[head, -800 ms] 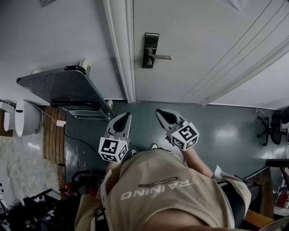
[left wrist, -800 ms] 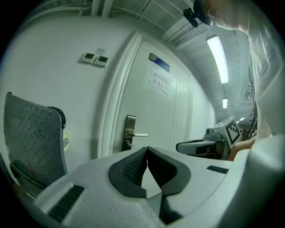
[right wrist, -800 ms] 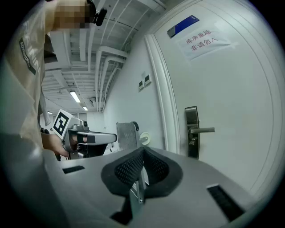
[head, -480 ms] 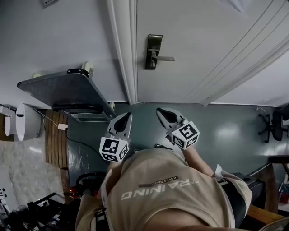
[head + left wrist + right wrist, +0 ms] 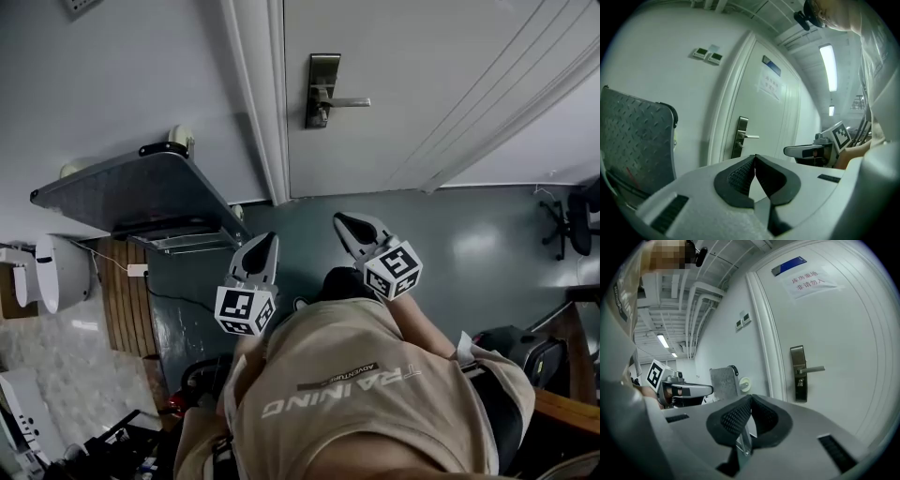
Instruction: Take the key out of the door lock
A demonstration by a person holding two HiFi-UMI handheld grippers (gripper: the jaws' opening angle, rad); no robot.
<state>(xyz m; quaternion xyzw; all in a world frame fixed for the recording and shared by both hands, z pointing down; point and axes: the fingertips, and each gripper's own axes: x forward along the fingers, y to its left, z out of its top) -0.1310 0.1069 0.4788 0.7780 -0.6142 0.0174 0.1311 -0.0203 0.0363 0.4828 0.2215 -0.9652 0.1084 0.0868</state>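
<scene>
A white door (image 5: 422,84) carries a dark metal lock plate (image 5: 322,89) with a lever handle (image 5: 349,101). A small key (image 5: 800,383) hangs from the lock just under the lever. Both grippers are held low in front of the person's body, well short of the door. My left gripper (image 5: 265,241) is shut with nothing in it, its pads meeting at the tips (image 5: 755,159). My right gripper (image 5: 344,223) is shut and empty too (image 5: 751,398). In the left gripper view the lock plate (image 5: 739,137) stands straight ahead.
A grey platform cart (image 5: 141,192) with a diamond-plate deck leans upright against the wall left of the door frame (image 5: 262,103). A white bin (image 5: 58,272) and clutter lie at the lower left. An office chair (image 5: 567,220) stands at the far right. The floor (image 5: 450,234) is dark teal.
The head view has shifted, so the lock plate now sits higher in the picture. Both grippers have stayed shut in front of the body, drifting slightly down and right.
</scene>
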